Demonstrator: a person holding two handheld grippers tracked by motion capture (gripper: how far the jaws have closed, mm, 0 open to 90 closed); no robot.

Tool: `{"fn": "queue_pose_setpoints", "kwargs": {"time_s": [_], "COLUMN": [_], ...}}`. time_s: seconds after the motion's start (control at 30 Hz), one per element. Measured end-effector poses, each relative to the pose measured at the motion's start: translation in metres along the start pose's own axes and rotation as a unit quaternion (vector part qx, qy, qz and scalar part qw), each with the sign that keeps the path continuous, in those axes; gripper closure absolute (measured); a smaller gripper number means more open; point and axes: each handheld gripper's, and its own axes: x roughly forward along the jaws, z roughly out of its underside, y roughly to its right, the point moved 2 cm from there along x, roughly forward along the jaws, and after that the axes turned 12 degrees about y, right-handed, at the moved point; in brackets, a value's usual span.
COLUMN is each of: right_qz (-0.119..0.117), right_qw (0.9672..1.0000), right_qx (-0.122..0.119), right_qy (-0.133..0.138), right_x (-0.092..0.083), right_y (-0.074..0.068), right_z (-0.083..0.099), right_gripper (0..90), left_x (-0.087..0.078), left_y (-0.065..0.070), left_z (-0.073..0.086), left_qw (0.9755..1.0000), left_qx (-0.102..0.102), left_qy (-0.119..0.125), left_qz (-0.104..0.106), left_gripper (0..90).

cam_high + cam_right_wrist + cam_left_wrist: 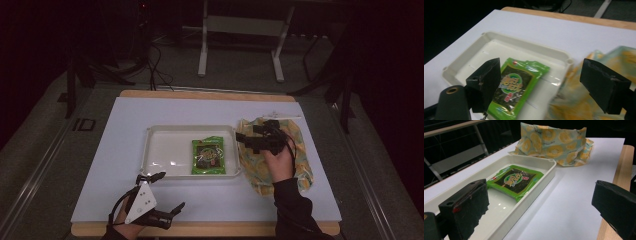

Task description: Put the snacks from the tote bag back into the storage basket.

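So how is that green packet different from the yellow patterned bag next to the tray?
The green packet lies flat inside the white tray; the yellow patterned bag sits crumpled on the table, outside the tray. The packet is small and tidy; the bag is larger and rumpled. Both look like soft, flexible packaging.

The green packet (515, 180) in the white tray (544, 173) carries printed lettering on its label, too small and blurred to read.

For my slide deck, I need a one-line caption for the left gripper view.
Open left claw facing a white tray holding a green snack packet, patterned bag beyond.
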Motion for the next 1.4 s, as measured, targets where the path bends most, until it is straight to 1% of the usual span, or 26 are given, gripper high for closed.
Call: {"fn": "queue_pose_setpoints", "kwargs": {"time_s": [0.2,0.23,0.3,0.4,0.53,0.6,0.67,0.73,0.87,0.93,1.03,1.13,1.23,1.27,1.33,1.37,1.4], "right_qz": [0.028,0.033,0.052,0.054,0.07,0.085,0.088,0.095,0.103,0.113,0.123,0.126,0.14,0.142,0.152,0.154,0.156], "right_qw": [0.9993,0.9991,0.9982,0.998,0.9964,0.9953,0.9951,0.9943,0.9932,0.9921,0.9907,0.9894,0.9862,0.9856,0.9833,0.9822,0.9818], "right_qx": [-0.014,-0.018,-0.028,-0.022,-0.026,-0.025,-0.018,-0.02,-0.025,-0.026,-0.023,-0.023,-0.029,-0.031,-0.042,-0.045,-0.047], "right_qy": [0.019,0.019,0.01,0.024,0.041,0.039,0.042,0.043,0.048,0.047,0.054,0.068,0.083,0.086,0.091,0.097,0.098], "right_x": [-0.022,-0.025,-0.031,-0.042,-0.053,-0.057,-0.061,-0.065,-0.074,-0.079,-0.086,-0.091,-0.093,-0.094,-0.095,-0.097,-0.098], "right_y": [0.015,0.018,0.024,0.033,0.042,0.048,0.053,0.057,0.062,0.065,0.068,0.068,0.067,0.066,0.063,0.062,0.06], "right_z": [0.002,0.002,0.005,0.008,0.016,0.02,0.024,0.028,0.035,0.038,0.043,0.05,0.058,0.059,0.062,0.064,0.065], "right_gripper": [16.5,16.4,16.4,14.8,13.8,13.8,13.8,13.8,13.8,13.8,14.0,14.0,14.0,14.0,14.0,14.0,13.9], "left_x": [0.0,0.0,0.001,0.001,0.001,0.001,0.001,0.001,0.001,0.001,0.001,0.002,0.002,0.001,0.001,0.001,0.001], "left_y": [0.0,0.0,0.0,0.0,0.0,0.0,0.0,0.0,0.0,0.0,0.0,0.0,0.0,0.0,0.0,0.0,0.0], "left_z": [0.0,0.0,0.001,0.001,0.001,0.001,0.001,0.001,0.001,0.001,0.001,0.002,0.001,0.001,0.001,0.001,0.001], "left_qw": [1.0,1.0,1.0,1.0,1.0,1.0,1.0,1.0,1.0,1.0,1.0,1.0,1.0,1.0,1.0,1.0,1.0], "left_qx": [0.001,0.001,0.001,0.001,0.004,0.003,0.003,0.003,0.004,0.003,0.004,0.002,0.0,-0.001,0.0,-0.001,-0.001], "left_qy": [-0.001,-0.002,-0.002,-0.003,-0.004,-0.005,-0.005,-0.005,-0.007,-0.006,-0.007,-0.008,-0.006,-0.005,-0.006,-0.006,-0.007], "left_qz": [-0.001,-0.001,-0.001,-0.001,-0.002,-0.002,-0.003,-0.003,-0.002,-0.003,-0.002,0.001,0.0,0.0,0.0,0.002,0.003], "left_gripper": [1.5,1.5,1.5,1.5,1.5,1.5,1.5,1.5,1.5,1.5,1.5,1.5,1.5,1.5,1.5,1.5,1.5]}}
